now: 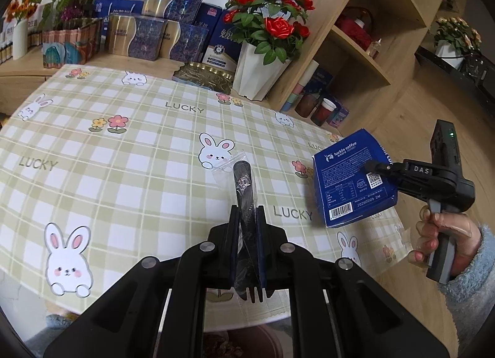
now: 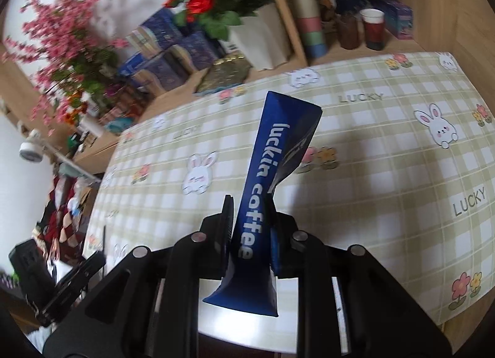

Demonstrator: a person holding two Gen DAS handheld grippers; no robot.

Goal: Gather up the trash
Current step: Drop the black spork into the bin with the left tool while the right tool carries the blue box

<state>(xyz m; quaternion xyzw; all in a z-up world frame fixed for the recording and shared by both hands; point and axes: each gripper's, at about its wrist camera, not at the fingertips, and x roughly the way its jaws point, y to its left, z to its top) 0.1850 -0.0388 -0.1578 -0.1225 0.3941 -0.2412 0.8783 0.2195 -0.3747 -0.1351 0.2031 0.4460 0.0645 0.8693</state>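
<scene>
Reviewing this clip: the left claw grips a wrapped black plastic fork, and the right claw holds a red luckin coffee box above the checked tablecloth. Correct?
Not quite: the luckin coffee box is blue, not red, as both wrist views show. The rest holds: the left claw grips the wrapped black fork, and the right claw holds the box above the checked tablecloth.

Left gripper (image 1: 247, 212) is pitched down over the table, jaws clamped tight on a wrapped black fork (image 1: 244, 191), tines toward the camera. Right gripper (image 2: 249, 212) is also angled down, jaws closed on a flattened blue coffee box (image 2: 263, 191), held edge-on between the pads. From the left wrist view, the right gripper is seen at far right, its handle wrapped by a hand (image 1: 439, 240) in a fuzzy blue sleeve (image 1: 473, 274).
</scene>
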